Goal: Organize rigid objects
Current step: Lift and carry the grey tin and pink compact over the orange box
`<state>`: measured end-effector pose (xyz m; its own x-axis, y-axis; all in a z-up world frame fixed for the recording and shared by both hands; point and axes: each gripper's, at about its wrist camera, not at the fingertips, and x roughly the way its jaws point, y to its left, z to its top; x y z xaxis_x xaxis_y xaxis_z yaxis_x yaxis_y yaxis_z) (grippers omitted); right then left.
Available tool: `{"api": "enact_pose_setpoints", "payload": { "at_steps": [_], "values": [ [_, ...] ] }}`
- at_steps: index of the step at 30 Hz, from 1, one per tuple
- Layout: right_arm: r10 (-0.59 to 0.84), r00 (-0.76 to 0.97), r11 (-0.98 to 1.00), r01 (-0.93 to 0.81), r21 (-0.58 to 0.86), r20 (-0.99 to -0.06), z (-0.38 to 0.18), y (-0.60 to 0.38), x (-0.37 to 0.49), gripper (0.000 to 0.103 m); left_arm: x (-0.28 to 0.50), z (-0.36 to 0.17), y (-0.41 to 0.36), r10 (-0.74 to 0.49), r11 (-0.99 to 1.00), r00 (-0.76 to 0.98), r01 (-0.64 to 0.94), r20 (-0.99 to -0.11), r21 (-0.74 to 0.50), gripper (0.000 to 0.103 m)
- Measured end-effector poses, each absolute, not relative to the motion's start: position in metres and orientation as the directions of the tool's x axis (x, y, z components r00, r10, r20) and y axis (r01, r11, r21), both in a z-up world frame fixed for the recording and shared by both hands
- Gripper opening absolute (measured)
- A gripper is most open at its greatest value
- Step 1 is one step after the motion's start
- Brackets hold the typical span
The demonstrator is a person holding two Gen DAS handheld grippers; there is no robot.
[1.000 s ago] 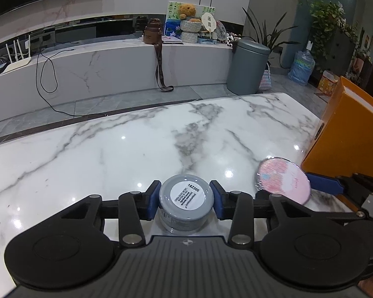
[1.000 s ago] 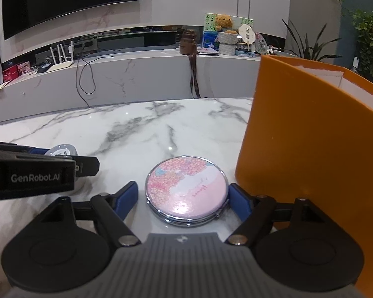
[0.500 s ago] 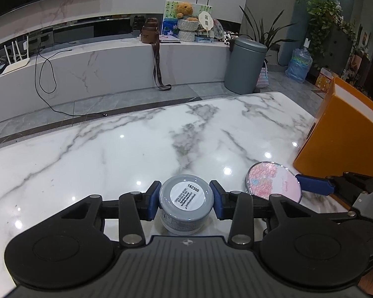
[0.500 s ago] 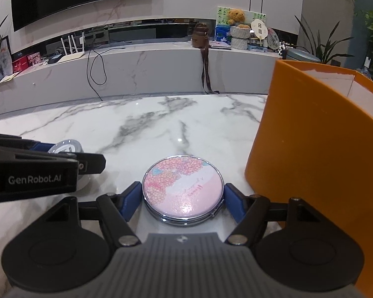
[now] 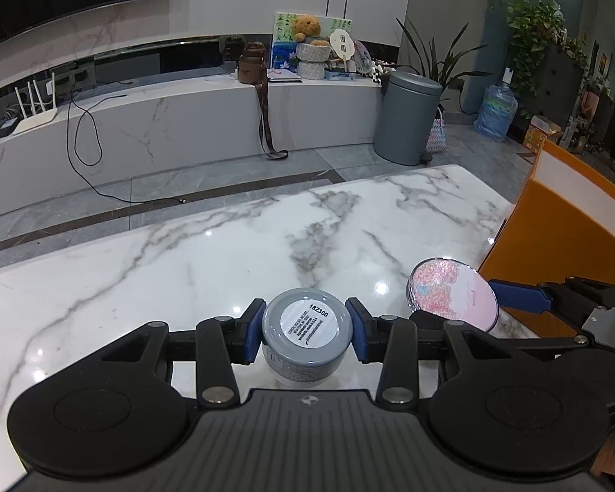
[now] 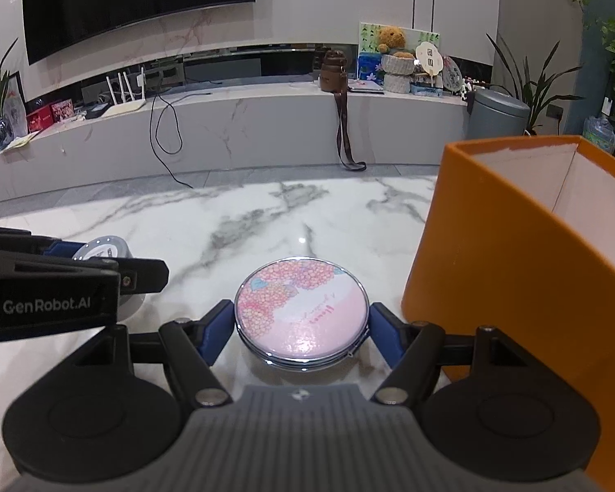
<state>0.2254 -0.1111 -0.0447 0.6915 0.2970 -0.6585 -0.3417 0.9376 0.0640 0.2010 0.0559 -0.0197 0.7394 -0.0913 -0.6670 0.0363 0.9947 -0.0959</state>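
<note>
My left gripper [image 5: 307, 336] is shut on a small grey jar [image 5: 306, 340] with a white round label and holds it above the marble table [image 5: 225, 254]. My right gripper [image 6: 301, 328] is shut on a round pink floral compact mirror [image 6: 302, 312], lifted off the table. The compact also shows in the left wrist view [image 5: 451, 293], to the right of the jar. An open orange box [image 6: 525, 246] with a white inside stands just right of the compact. The jar [image 6: 102, 248] and the left gripper's body show at the left of the right wrist view.
The orange box [image 5: 566, 242] stands at the table's right edge. Beyond the far table edge lie a grey floor, a marble bench with a brown bag [image 5: 252, 63] and a grey bin [image 5: 408, 117].
Both grippers have risen with their objects. The box's open top has come into the right wrist view, and the compact sits nearer the jar in the left view.
</note>
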Motion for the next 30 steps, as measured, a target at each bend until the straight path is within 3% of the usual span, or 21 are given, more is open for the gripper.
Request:
{"api": "enact_pose_setpoints", "payload": {
  "at_steps": [30],
  "values": [
    [0.388,0.783,0.922,-0.328,0.207,-0.487,0.061,-0.144,0.194,0.070,0.151,0.093,0.018,0.009,0.994,0.798,0.059,-0.602,0.092,0.048]
  ]
}}
